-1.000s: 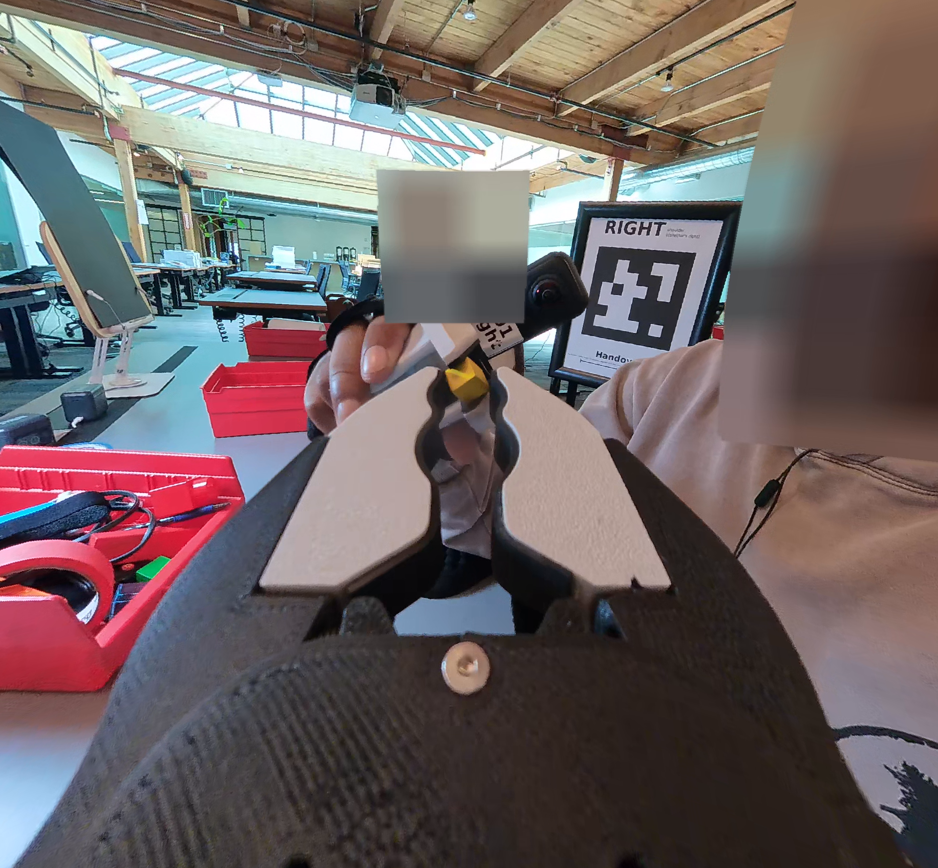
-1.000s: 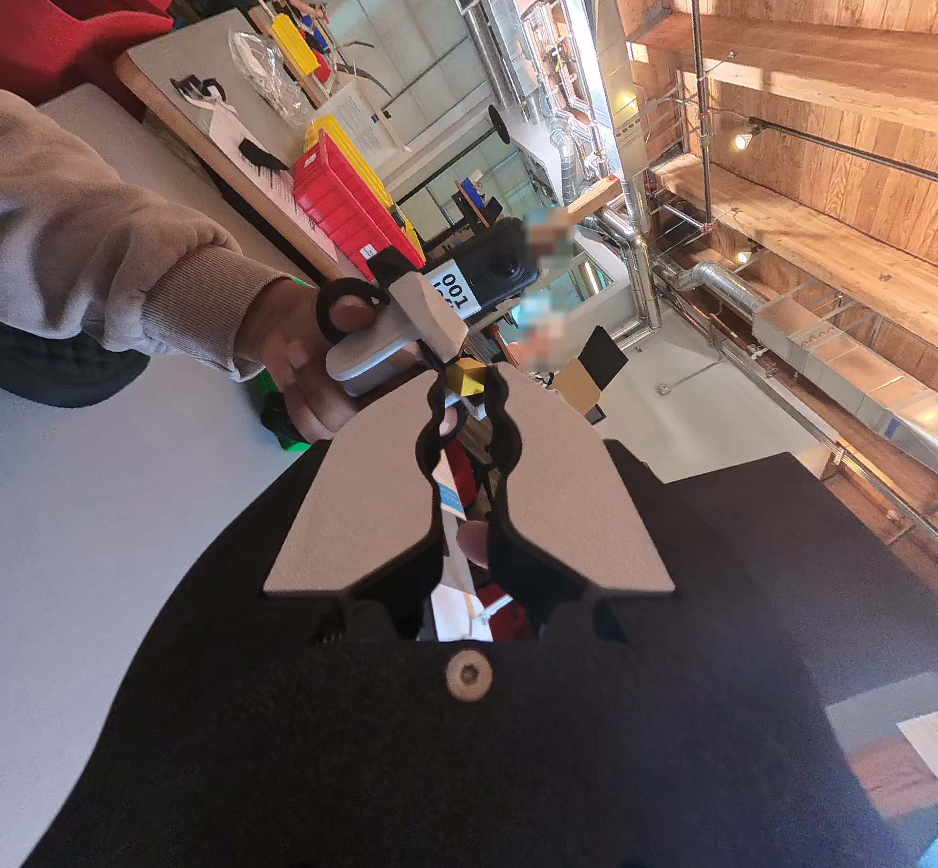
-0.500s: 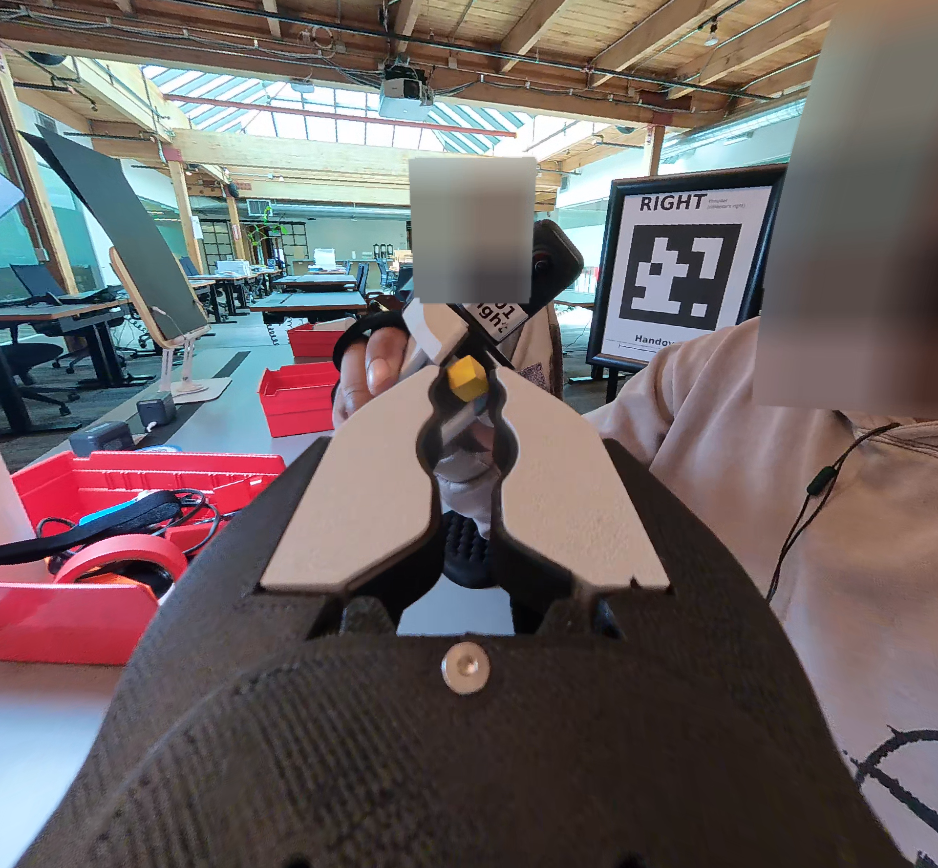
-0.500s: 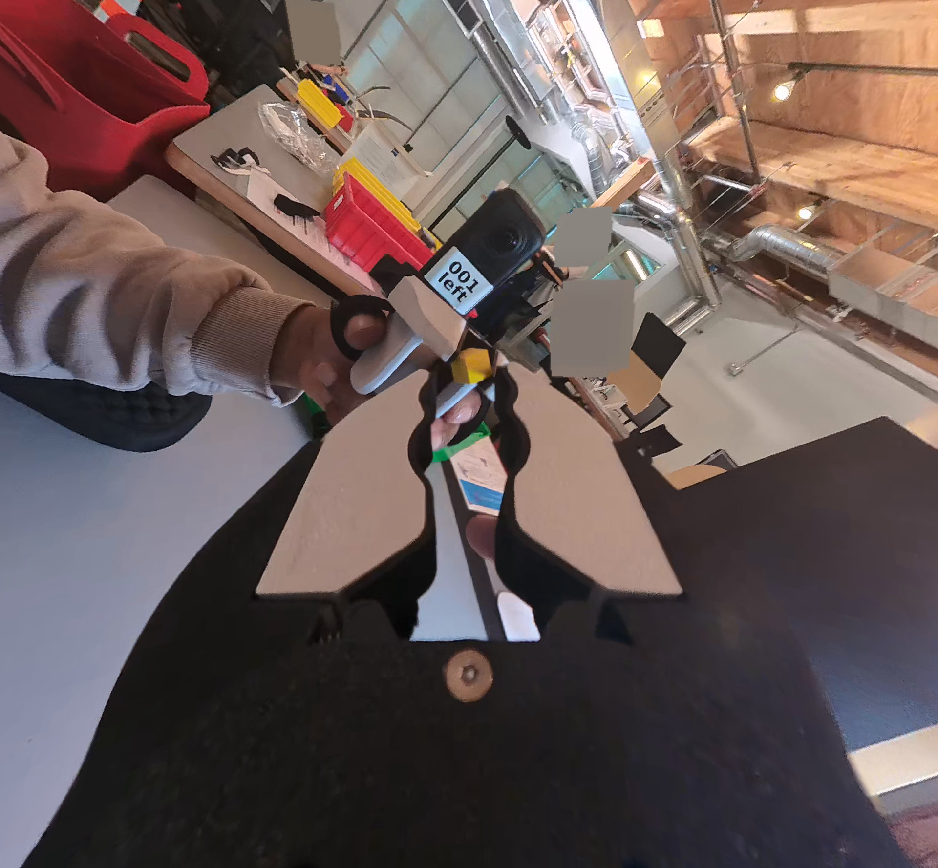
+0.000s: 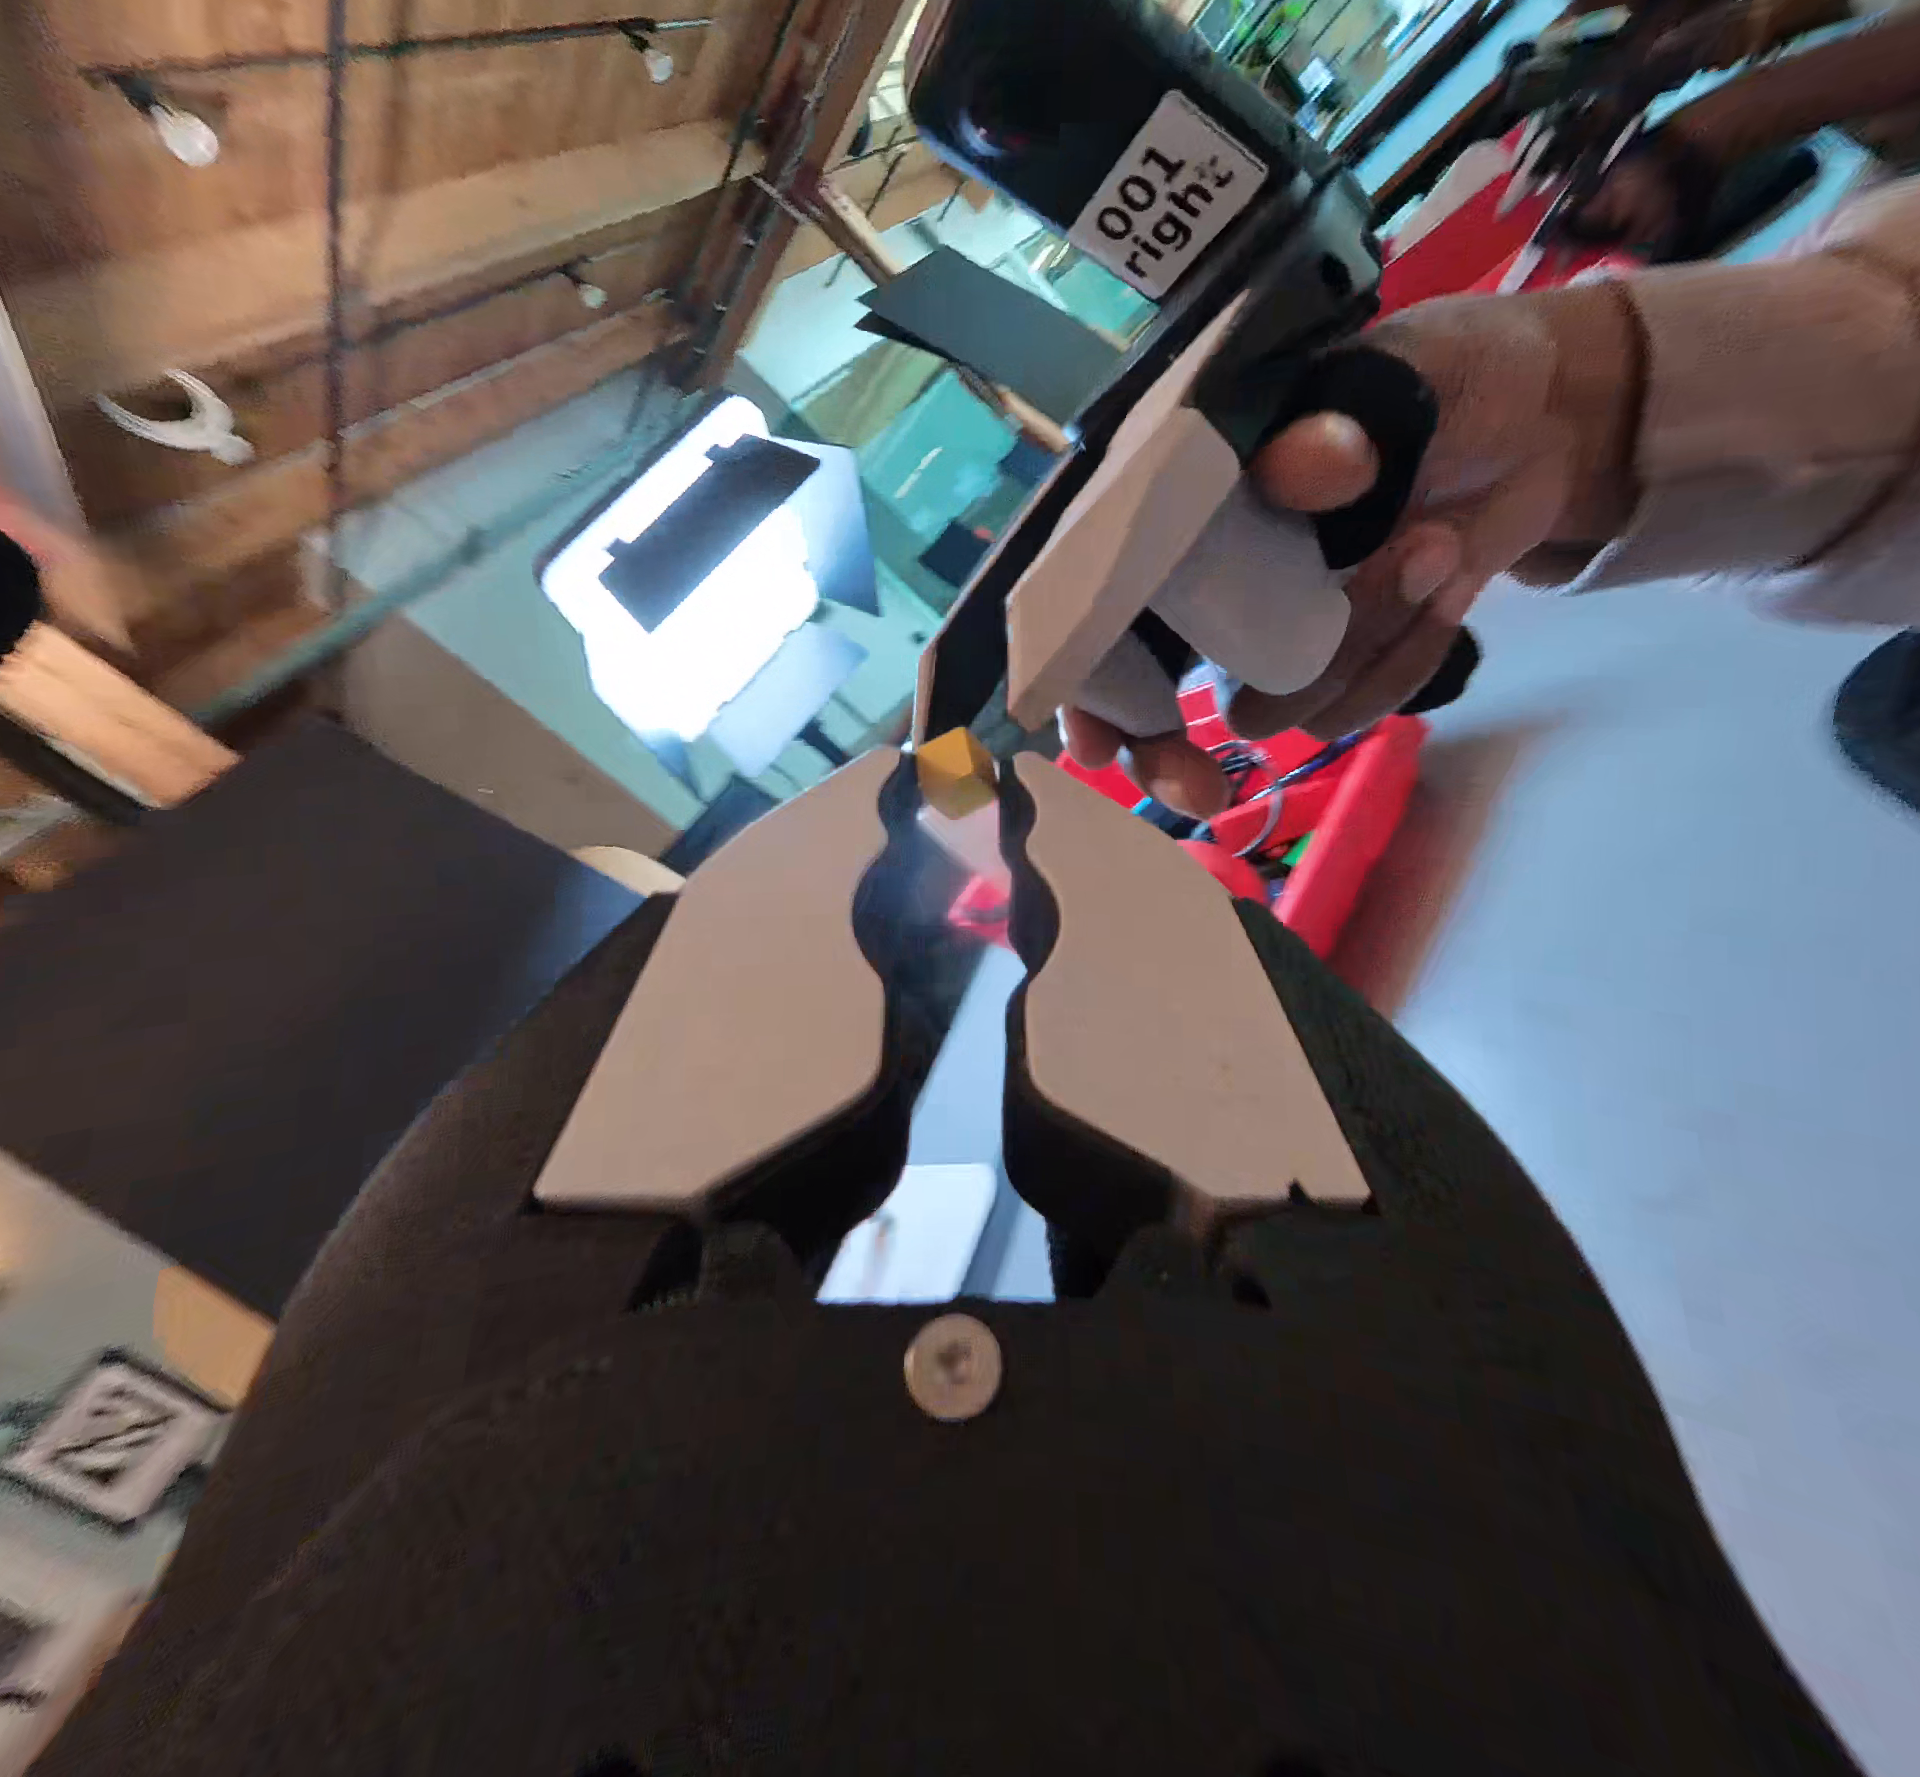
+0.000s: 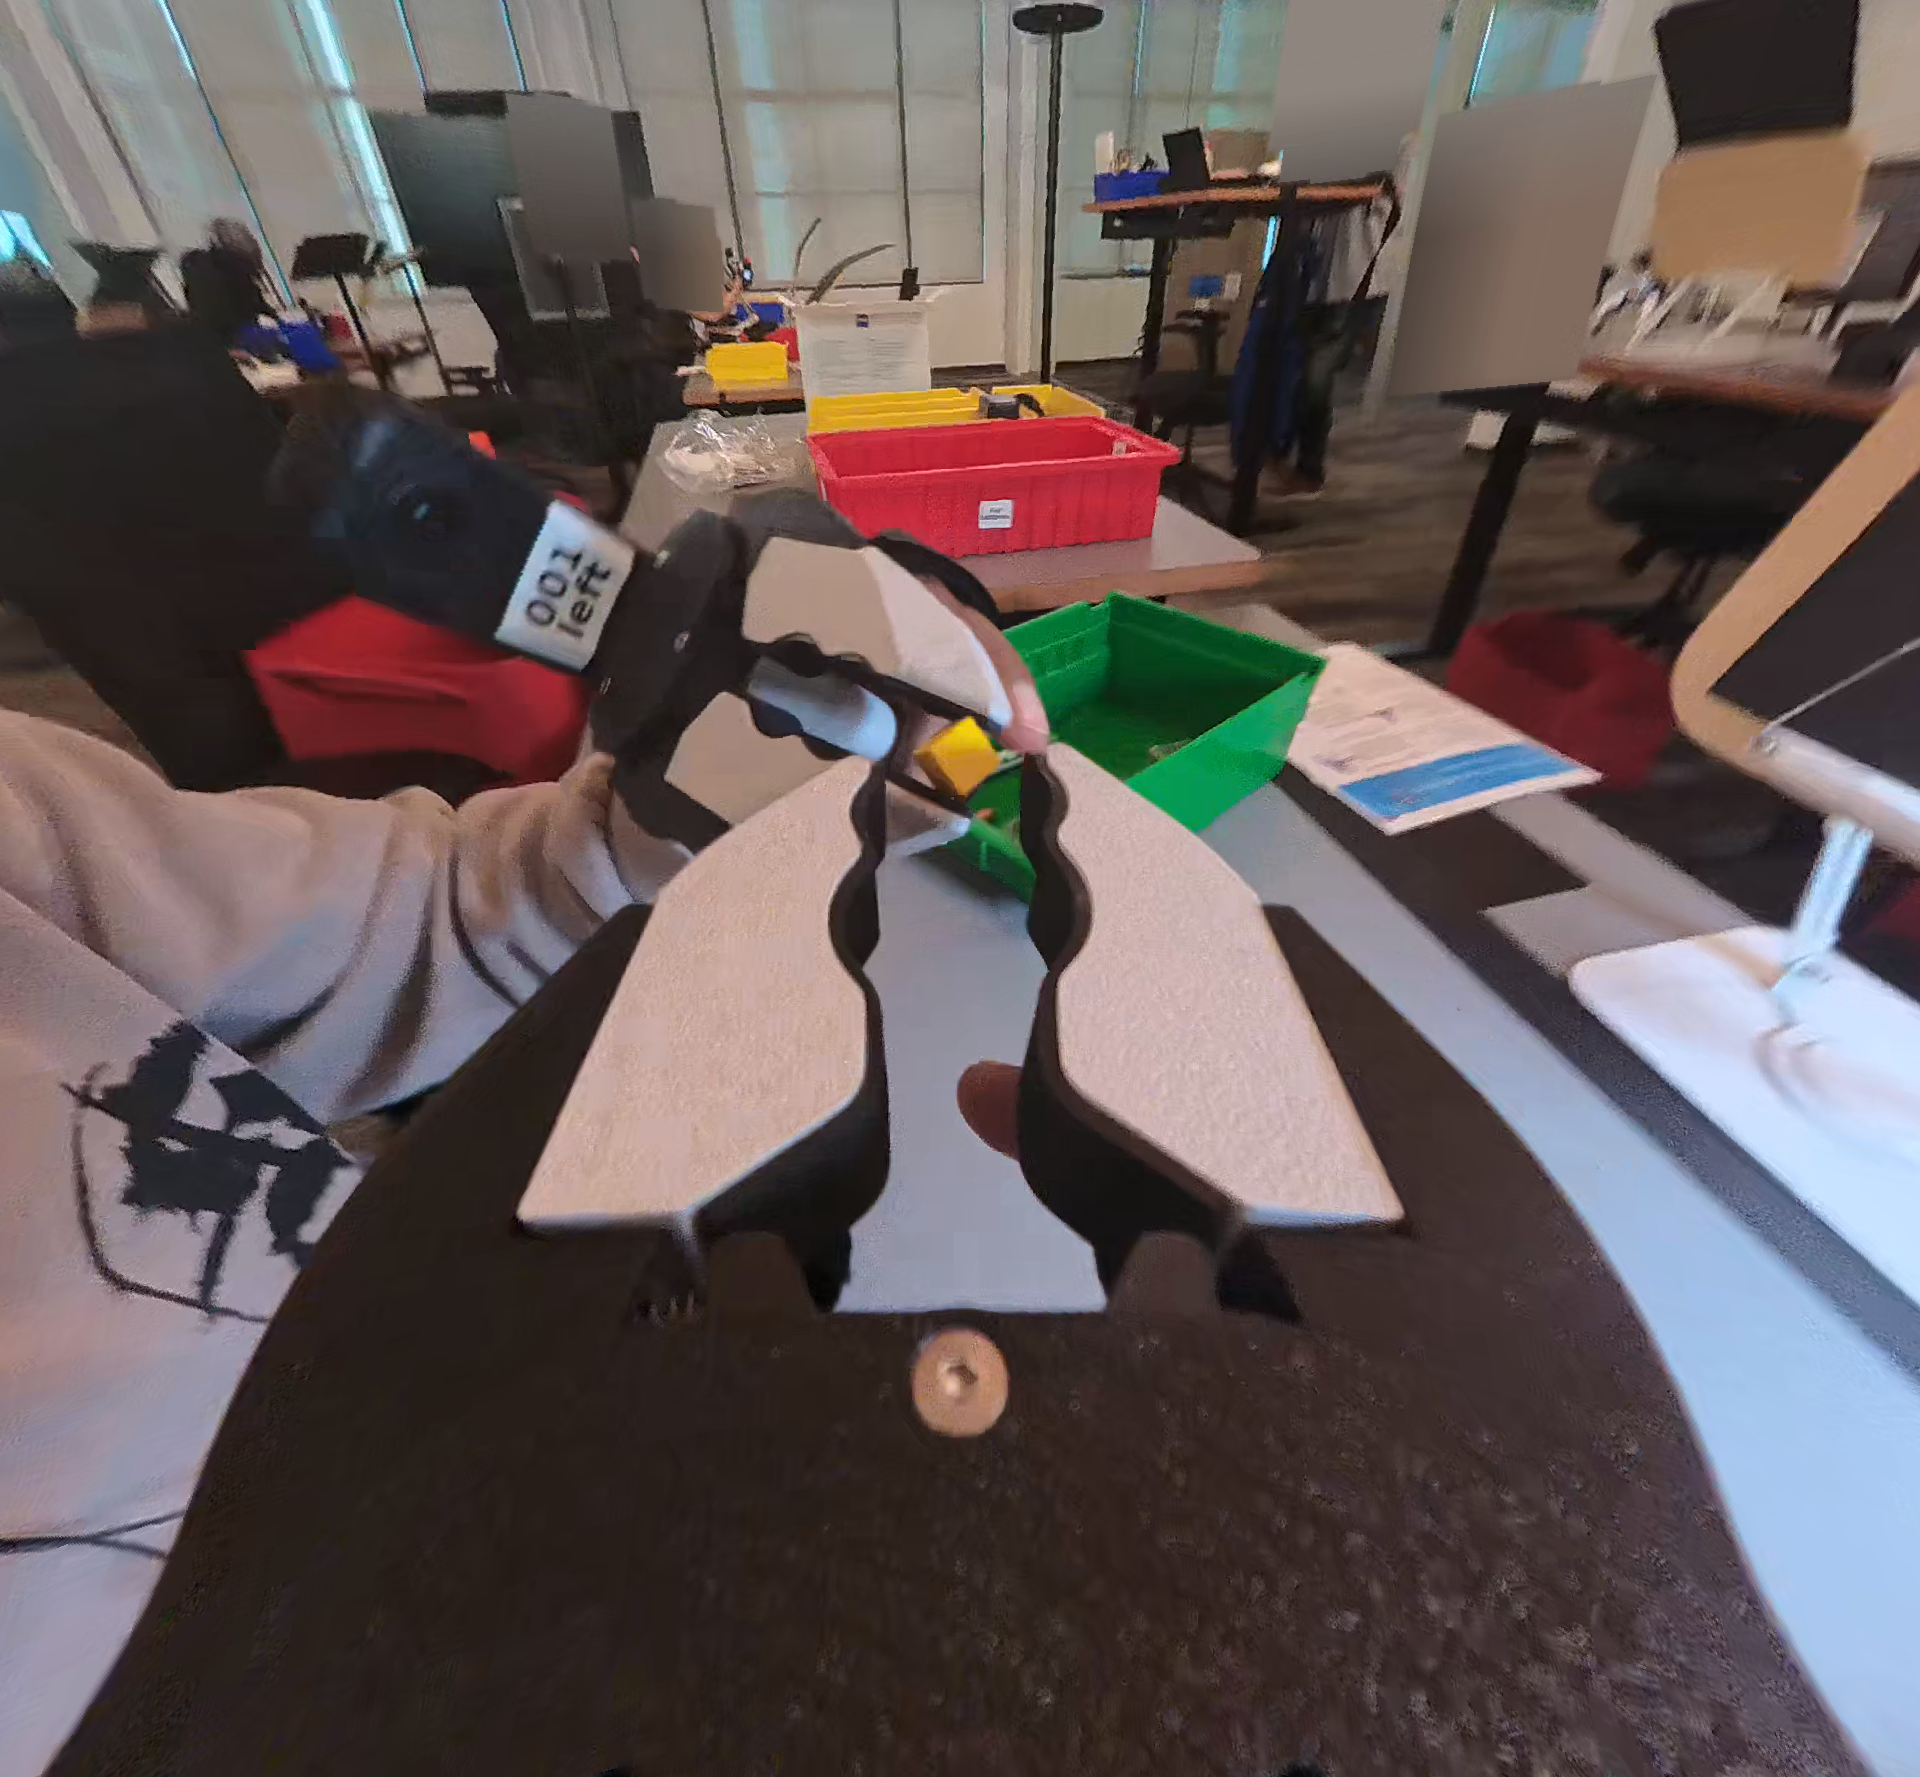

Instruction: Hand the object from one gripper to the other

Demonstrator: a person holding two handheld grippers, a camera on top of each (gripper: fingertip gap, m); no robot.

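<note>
– While both tongs meet in mid-air above the grey surface (image 6: 1621, 1260), which pair has the yellow cube (image 5: 956, 785)?

– Going by the left wrist view, the left tongs (image 5: 957, 778) have it. Their two tips are closed in on the cube's sides and pinch it right at the very end.

– And the right tongs (image 6: 956, 777)?

– They're spread. In their own view the gap between the tips is wider than the cube (image 6: 956, 759), which sits in that gap. I can't tell whether either tip touches it.

– How do the two tools stand to each other?

– They're tip to tip. From the left camera, the right tool slants in from the upper right, gripped by a hand (image 5: 1455, 501) in a pale sleeve.

– What lies beyond?

– A green bin (image 6: 1174, 688) sits on the surface just behind the cube. A red bin (image 6: 987, 491) stands on a farther table, with a printed sheet (image 6: 1434, 751) beside the green one.
</note>
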